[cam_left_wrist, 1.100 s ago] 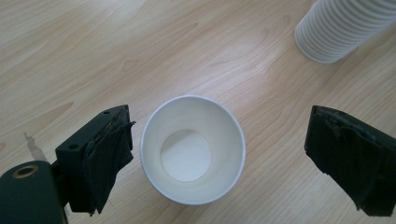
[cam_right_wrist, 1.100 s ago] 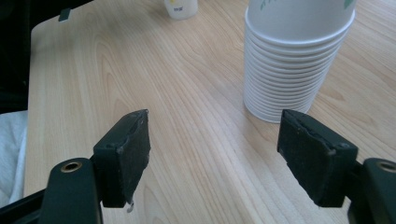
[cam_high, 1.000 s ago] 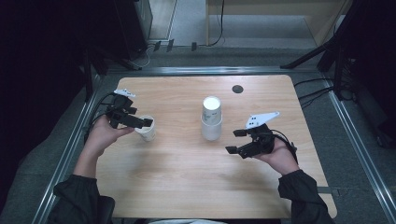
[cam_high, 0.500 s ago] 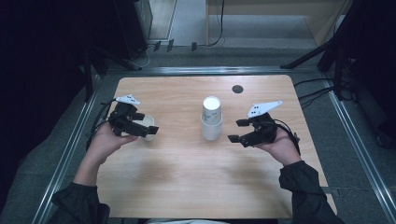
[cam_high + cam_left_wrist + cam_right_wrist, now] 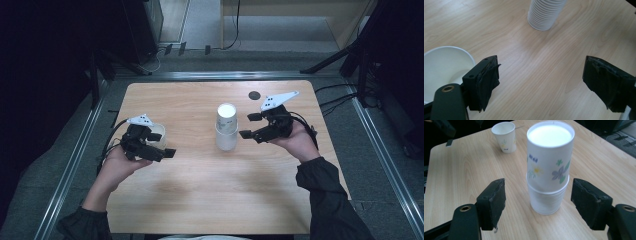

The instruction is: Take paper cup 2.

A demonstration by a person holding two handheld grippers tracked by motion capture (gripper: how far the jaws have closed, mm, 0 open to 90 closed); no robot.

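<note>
Looking down from the high view, we see the stack of paper cups [image 5: 226, 127] standing inverted near the middle of the table [image 5: 200, 210], with a single cup [image 5: 156, 136] upright at centre left of the frame.

Left gripper [image 5: 165, 145] sits just beside that single cup, jaws pointing toward the frame's right. Its own view settles the state: jaws apart, bare wood between them, single cup [image 5: 442, 67] outside the left jaw at the lower left, so not held. We can't tell whether the jaw touches the cup wall. The jaws have just been closing, with nothing between them. The stack [image 5: 545, 13] shows at the top of that frame, well apart from the jaws.

Right gripper [image 5: 248, 126] hangs just right of the stack in the high view, jaws aimed at it. The right gripper view adds what the high view can't: jaws spread wider than the stack [image 5: 548, 167], one on each side, pads clear of it. They've just been closing too, no contact showing yet. This view also gives the flower print on the top cup and the single cup [image 5: 504, 137] at the upper left, with the same print.

A small dark disc [image 5: 254, 95] lies on the table above the right gripper in the high view.
</note>
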